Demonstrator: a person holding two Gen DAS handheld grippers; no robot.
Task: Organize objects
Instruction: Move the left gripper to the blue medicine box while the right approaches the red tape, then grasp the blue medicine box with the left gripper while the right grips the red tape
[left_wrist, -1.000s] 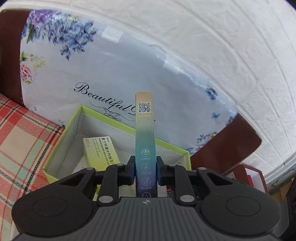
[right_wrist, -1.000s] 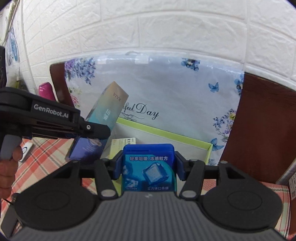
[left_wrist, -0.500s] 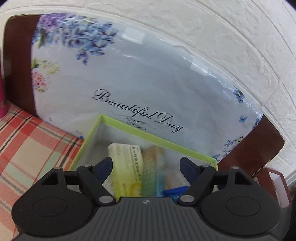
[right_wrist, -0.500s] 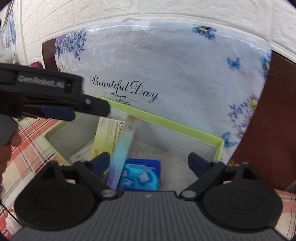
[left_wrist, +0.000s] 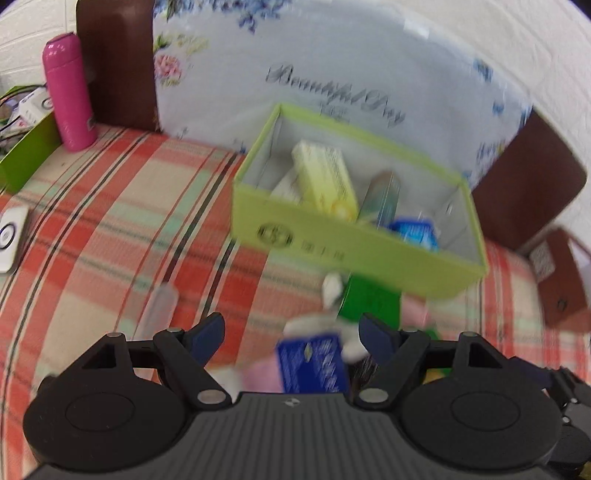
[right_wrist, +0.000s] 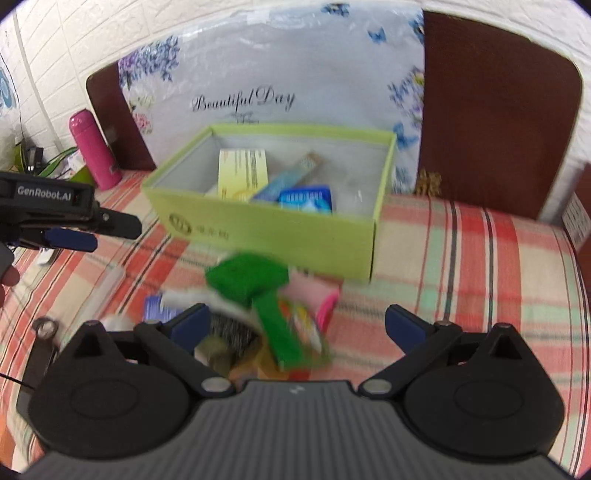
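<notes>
Plaid cloth in red, cream and pale green covers the surface under me, with a white brick wall behind.

My left gripper has its jaws spread wide and released, gripping nothing; below the gap lies a blue packet. My right gripper has its jaws opening, with nothing pressed between the pads; they hang over a blurred pile of loose things on the cloth, where I can pick out one green box, one pink item and one clear tube to the left. The rest of the pile is too smeared to count.

Just beyond the pile stands one lime-green box, open at the top. Inside it I count three things clearly: one pale yellow carton leaning at the left, one long teal carton lying slantwise in the middle, and one blue pack at the front right. A whitish item peeks out behind the yellow carton in the left view.

Behind the box leans one floral bag lettered "Beautiful Day", against a brown headboard. One pink flask stands upright far left.
</notes>
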